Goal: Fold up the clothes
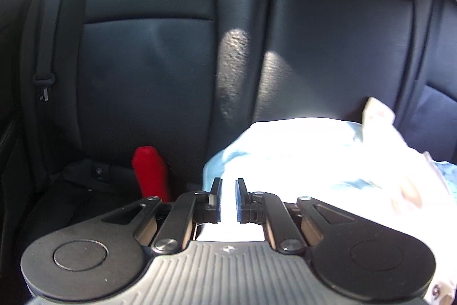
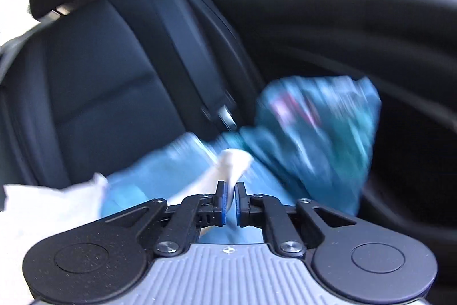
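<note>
Blurred blue garment point(image 2: 177, 162), sunlit, crumpled.

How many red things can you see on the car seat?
1. A red thing stands in the crease of the back seat, left of the light blue cloth in the left wrist view. Others could be hidden under the clothes.
</note>
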{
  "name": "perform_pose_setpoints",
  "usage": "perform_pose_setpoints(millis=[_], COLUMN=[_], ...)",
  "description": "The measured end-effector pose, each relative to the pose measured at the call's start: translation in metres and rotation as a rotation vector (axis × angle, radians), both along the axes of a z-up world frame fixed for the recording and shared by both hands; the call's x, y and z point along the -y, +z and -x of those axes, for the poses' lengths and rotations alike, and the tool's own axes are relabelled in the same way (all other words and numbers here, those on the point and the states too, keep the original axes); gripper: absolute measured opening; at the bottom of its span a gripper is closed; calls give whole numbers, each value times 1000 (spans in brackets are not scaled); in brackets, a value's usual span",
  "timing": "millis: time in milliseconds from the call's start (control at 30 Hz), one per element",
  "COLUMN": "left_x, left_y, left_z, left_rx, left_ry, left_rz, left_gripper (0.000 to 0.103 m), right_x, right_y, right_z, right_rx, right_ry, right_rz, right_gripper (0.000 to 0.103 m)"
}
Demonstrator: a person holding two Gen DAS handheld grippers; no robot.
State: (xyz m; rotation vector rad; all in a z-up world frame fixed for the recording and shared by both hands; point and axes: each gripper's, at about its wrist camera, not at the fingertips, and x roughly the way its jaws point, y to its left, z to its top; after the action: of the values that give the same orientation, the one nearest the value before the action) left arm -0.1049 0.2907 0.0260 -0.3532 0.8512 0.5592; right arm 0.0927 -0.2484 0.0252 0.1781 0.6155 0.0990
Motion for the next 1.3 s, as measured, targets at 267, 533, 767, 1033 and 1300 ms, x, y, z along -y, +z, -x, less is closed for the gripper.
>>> perform_pose_setpoints(millis=[267, 533, 767, 1033, 1300], left_x=[63, 161, 236, 275, 291], left_y=[24, 15, -6, -28, -41], left_z=[-41, -81, -100, -113, -116], left_rx=[49, 36, -3, -27, -48], left_ry=[-241, -541, -724, -794, -822], left_rz=[19, 88, 114, 162, 197], left_gripper=[17, 27, 30, 31, 39], right_x=[29, 43, 40, 33, 21], right_y=[-40, -68, -55, -23, 3], right_z=[-12, -22, -16, -9, -2], right_rx=[-124, -205, -122, -51, -21], right_ry=[-58, -125, -106, -45, 16], right_rz=[-82, -166, -163, -201, -239], right_gripper=[40, 43, 7, 5, 5])
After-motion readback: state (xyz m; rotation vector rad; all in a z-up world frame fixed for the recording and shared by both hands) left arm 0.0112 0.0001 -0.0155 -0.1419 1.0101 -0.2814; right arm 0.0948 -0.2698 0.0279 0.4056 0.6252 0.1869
